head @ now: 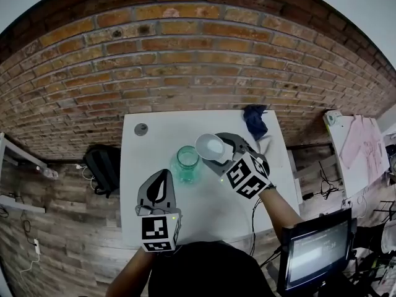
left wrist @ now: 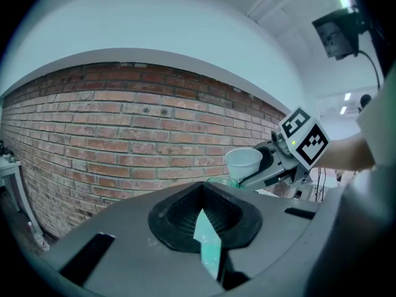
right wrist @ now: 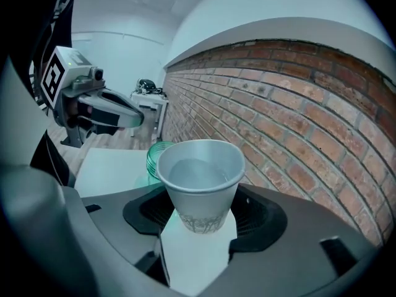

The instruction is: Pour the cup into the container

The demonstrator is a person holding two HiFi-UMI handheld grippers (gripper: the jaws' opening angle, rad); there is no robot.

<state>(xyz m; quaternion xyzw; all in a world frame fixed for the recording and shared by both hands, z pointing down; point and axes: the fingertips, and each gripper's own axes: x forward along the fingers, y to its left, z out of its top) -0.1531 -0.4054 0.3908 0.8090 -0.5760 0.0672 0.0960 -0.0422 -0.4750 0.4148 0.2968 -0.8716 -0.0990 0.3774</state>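
Note:
A white paper cup [head: 210, 146] with clear liquid in it sits between the jaws of my right gripper [head: 218, 152], which is shut on it. The cup leans toward a green glass jar [head: 187, 163] standing on the white table [head: 154, 141], just left of it. In the right gripper view the cup [right wrist: 199, 184] fills the middle, with the jar [right wrist: 153, 156] behind it. My left gripper [head: 163, 177] hovers in front of the jar, jaws together and holding nothing. From the left gripper view the cup [left wrist: 243, 163] shows above the jar's rim [left wrist: 221, 182].
A blue cloth [head: 255, 121] lies at the table's far right corner, and a small grey disc [head: 141, 129] at the far left. A brick wall [head: 185, 60] stands behind. A black bag [head: 102, 166] lies on the floor at left, a monitor [head: 315, 249] at right.

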